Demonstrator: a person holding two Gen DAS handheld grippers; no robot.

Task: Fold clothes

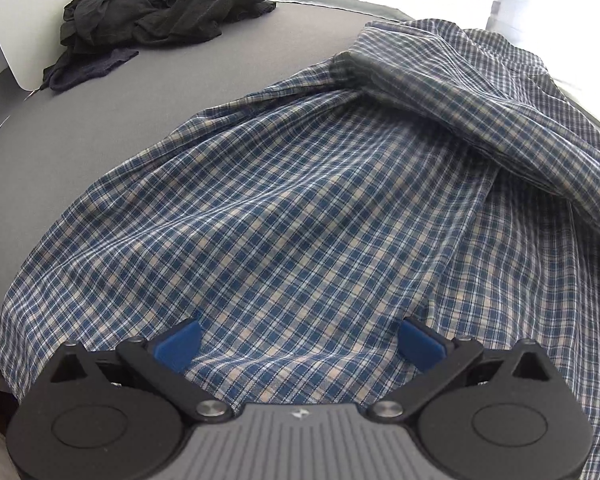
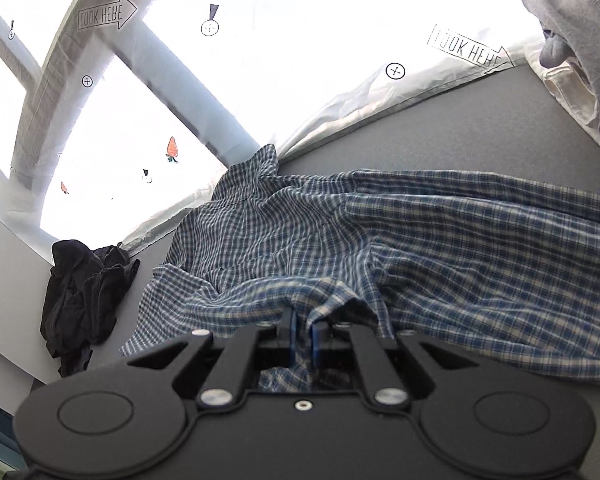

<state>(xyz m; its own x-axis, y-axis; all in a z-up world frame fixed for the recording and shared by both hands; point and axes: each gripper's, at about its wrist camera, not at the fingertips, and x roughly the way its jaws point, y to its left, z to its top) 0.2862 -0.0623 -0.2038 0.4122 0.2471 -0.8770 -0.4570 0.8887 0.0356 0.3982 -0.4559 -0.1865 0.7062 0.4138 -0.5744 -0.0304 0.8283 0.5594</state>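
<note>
Blue checked shirt lies spread on the grey bench, one sleeve folded across its upper part. Only the left wrist view shows the left hand-held gripper, its blue pads wide apart just above the cloth. Only the right wrist view shows the right hand-held gripper, clamped on a raised fold of the shirt, and one grey garment at the far right corner. Both views show one black clothes pile. Behind the bench hangs a white printed curtain before a bright window.
</note>
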